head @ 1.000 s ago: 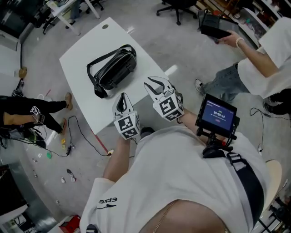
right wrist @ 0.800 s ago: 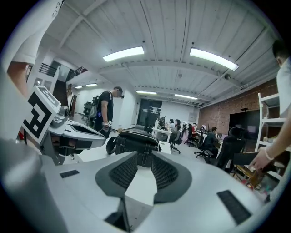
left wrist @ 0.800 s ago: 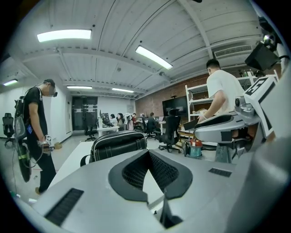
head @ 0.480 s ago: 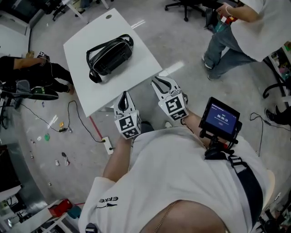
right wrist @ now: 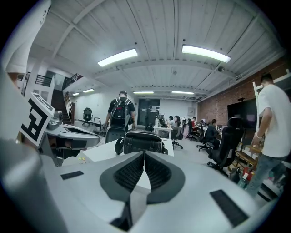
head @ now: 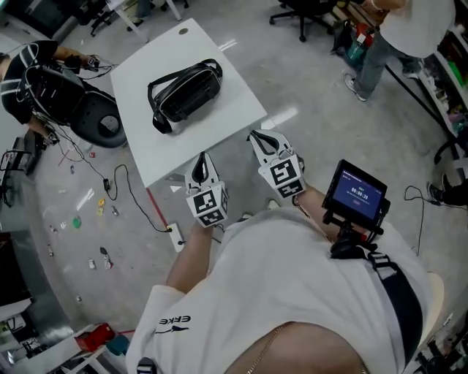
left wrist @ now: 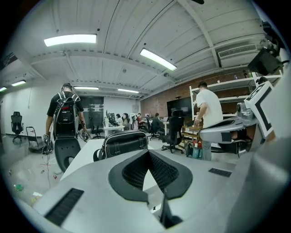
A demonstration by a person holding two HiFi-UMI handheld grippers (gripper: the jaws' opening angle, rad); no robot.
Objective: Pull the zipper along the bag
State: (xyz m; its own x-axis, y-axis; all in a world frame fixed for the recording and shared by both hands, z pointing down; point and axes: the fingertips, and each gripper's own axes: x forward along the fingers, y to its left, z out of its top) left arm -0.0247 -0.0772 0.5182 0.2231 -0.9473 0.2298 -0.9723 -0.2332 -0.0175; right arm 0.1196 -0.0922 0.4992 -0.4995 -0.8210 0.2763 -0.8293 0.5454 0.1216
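A black bag (head: 186,95) with a strap lies on the white table (head: 219,124), well ahead of both grippers. It also shows straight ahead in the left gripper view (left wrist: 125,142) and the right gripper view (right wrist: 143,142). My left gripper (head: 201,158) hovers just off the table's near edge, its jaws shut on nothing. My right gripper (head: 257,136) sits beside it at the table's near corner, shut and holding nothing. Neither touches the bag. I cannot make out the zipper pull.
A person with a black backpack (head: 44,80) stands by a chair left of the table. An office chair (head: 300,14) and another person (head: 406,29) are beyond on the right. Cables (head: 135,208) lie on the floor. A small screen (head: 355,193) is mounted near my right arm.
The head view has shifted, so table and bag sit slightly differently in frame. The person on the right walked away toward the upper right. Both grippers stay shut near the table edge.
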